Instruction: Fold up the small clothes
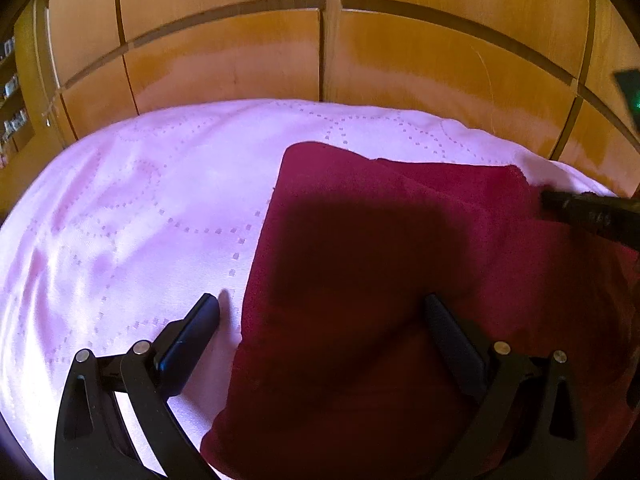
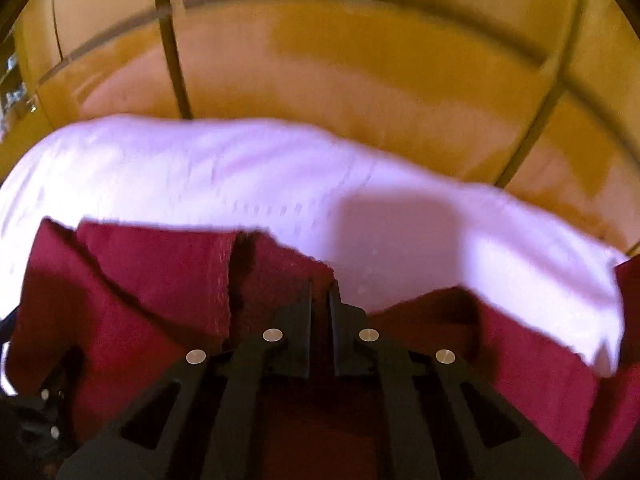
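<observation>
1. You are working over a pale pink quilted bedspread [image 1: 132, 208] that is lying in front of wooden cabinet doors [image 1: 240, 48] at the far side.
2. A dark red garment [image 1: 360, 280] is lying on the right part of the bedspread, its long axis running from near to far, with its far left corner pointing at the cabinets.
3. Your left gripper [image 1: 322, 308] is tilting downward with its jaws standing wide: one finger over the bedspread just left of the garment's edge, the other over the cloth, neither pressing on it.
4. Your right gripper [image 2: 320, 292] is angling downward at the garment's far right part, jaws nearly together and pinching a fold of the red cloth.
</observation>
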A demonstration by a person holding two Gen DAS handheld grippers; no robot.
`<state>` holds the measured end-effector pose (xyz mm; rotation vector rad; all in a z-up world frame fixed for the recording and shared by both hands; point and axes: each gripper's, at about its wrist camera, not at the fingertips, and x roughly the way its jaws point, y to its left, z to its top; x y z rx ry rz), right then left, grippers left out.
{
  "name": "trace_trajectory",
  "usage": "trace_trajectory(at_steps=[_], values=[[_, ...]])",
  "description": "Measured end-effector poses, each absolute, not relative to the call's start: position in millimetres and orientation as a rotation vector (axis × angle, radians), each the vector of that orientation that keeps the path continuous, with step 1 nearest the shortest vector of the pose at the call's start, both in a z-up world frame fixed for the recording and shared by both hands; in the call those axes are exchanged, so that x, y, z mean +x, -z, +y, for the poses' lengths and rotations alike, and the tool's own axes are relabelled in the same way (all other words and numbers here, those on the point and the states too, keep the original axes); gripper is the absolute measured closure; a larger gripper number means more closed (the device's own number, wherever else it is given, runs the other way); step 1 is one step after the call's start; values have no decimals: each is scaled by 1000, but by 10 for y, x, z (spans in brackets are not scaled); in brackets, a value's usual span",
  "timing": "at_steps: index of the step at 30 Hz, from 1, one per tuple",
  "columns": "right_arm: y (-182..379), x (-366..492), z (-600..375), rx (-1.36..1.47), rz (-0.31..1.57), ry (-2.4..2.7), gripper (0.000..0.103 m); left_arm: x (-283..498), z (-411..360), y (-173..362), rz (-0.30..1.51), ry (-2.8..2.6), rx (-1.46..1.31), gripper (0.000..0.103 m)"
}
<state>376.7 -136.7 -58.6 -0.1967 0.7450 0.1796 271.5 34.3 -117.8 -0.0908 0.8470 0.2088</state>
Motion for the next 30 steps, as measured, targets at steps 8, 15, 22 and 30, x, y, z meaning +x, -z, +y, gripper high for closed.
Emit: trace_trajectory(at_steps=[8, 15, 22, 30], values=[[665, 3916, -1517, -50, 772, -274, 70, 2696, 353, 1221, 854, -201, -107, 2], [423, 3639, -2437, 178, 689, -187, 83, 2715, 328, 1214, 852, -208, -97, 2], [809, 3647, -2629, 87, 758, 26, 88, 2744, 352, 1206, 855, -203, -105, 2], [741, 3677, -2710, 127, 787, -50, 62, 2766, 439, 1201, 858, -200, -109, 2]])
